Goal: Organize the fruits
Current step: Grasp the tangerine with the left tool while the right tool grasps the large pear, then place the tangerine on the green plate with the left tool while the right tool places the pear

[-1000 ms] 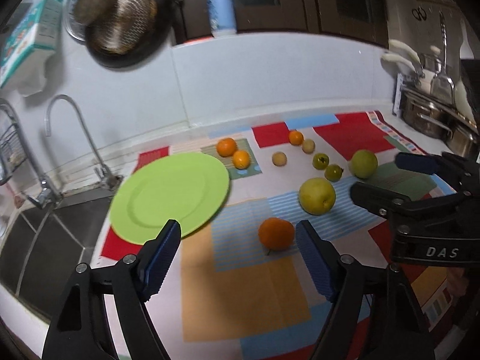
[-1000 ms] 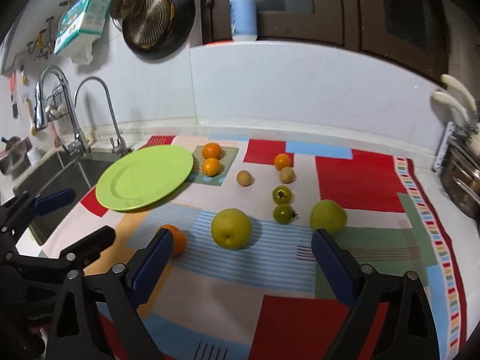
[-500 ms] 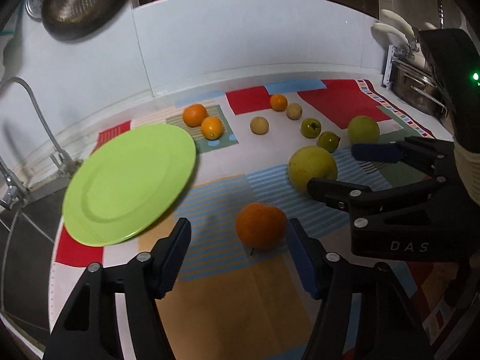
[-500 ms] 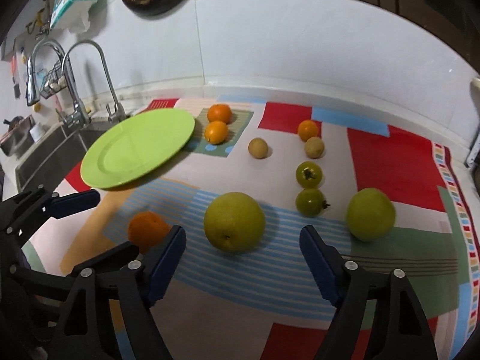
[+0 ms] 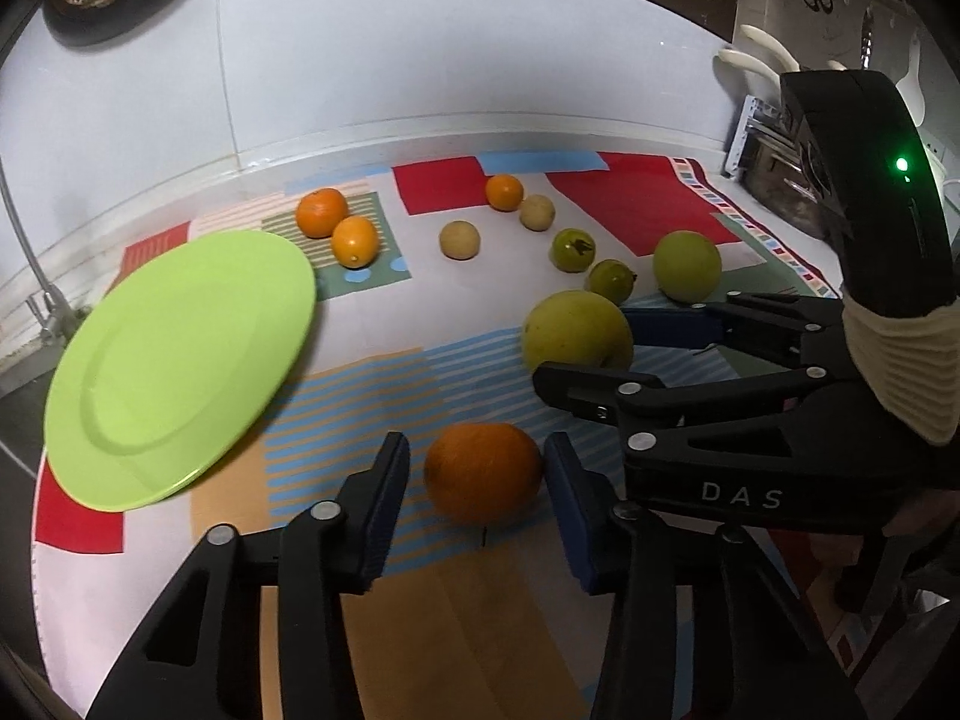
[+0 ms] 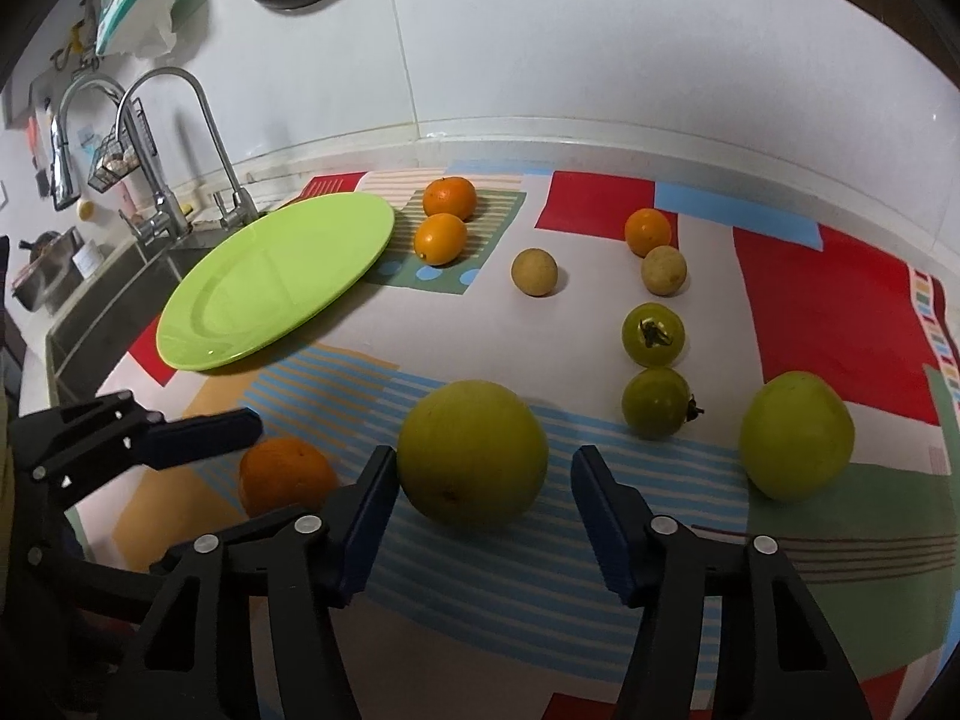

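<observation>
A left gripper [image 5: 477, 480] brackets a large orange [image 5: 483, 473], its fingers [image 5: 384, 504] spread and not yet closed on it, while the right gripper [image 6: 483, 510] straddles a big yellow-green fruit [image 6: 473, 461], its fingers likewise apart. Farther back on the patchwork-covered tabletop [image 6: 840, 300] lie another large green fruit [image 6: 797, 435], two green tomatoes [image 6: 653, 327], two tan fruits [image 6: 534, 272] and three small oranges [image 6: 449, 198]. The green plate [image 6: 270, 282] (near the sink) holds nothing, so sorting appears barely begun: all ten fruits remain loose.
</observation>
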Demonstrator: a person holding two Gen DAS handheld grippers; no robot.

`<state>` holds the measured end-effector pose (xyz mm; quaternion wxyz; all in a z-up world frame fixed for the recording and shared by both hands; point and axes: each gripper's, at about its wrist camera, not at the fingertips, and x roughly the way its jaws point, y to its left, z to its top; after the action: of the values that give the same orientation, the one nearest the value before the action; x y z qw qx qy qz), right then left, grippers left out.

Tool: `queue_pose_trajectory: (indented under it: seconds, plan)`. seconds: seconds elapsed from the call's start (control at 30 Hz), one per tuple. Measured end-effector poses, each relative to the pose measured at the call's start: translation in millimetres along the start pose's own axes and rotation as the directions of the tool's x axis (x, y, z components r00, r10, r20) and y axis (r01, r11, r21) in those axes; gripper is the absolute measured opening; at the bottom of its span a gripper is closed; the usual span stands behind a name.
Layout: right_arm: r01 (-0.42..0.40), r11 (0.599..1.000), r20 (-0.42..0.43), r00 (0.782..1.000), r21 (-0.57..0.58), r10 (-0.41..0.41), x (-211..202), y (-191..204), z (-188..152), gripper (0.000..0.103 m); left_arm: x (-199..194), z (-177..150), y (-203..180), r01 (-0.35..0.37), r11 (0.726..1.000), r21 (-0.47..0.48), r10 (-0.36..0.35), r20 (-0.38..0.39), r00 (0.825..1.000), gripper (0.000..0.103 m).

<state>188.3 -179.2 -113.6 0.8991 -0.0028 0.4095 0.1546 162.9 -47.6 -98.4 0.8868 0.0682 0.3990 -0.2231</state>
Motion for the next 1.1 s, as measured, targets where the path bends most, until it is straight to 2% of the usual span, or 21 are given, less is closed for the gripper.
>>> queue_pose_trajectory:
  seconds: [0.1,0.37,0.77,0.93,1.1]
  plan:
    - [-0.020,1.000,0.001,1.000,0.001,0.020,0.0,0.7,-0.4,0.051,0.3,-0.2,0.1,0.003,1.000,0.001,-0.003,0.000,1.000,0.041]
    - [-0.015,1.000,0.010,1.000,0.018,0.015,-4.4,2.8,-2.8,0.051,-11.5,0.1,17.0,-0.069,0.994,-0.086,0.070,0.009,0.997,0.040]
    - [0.021,0.999,0.081,0.996,0.037,-0.024,-47.0,25.1,-6.7,0.051,-56.0,-0.1,21.0,-0.066,0.990,-0.123,0.077,0.087,0.993,0.040]
    - [0.040,0.999,0.119,0.992,0.025,-0.043,-65.0,41.8,-2.3,0.051,-75.9,-1.9,29.8,-0.100,0.989,-0.113,0.112,0.109,0.988,0.040]
    - [0.028,1.000,0.150,0.988,0.010,-0.029,-70.3,62.2,9.6,0.051,-87.4,-1.0,50.6,-0.121,0.985,-0.120,0.135,0.112,0.984,0.040]
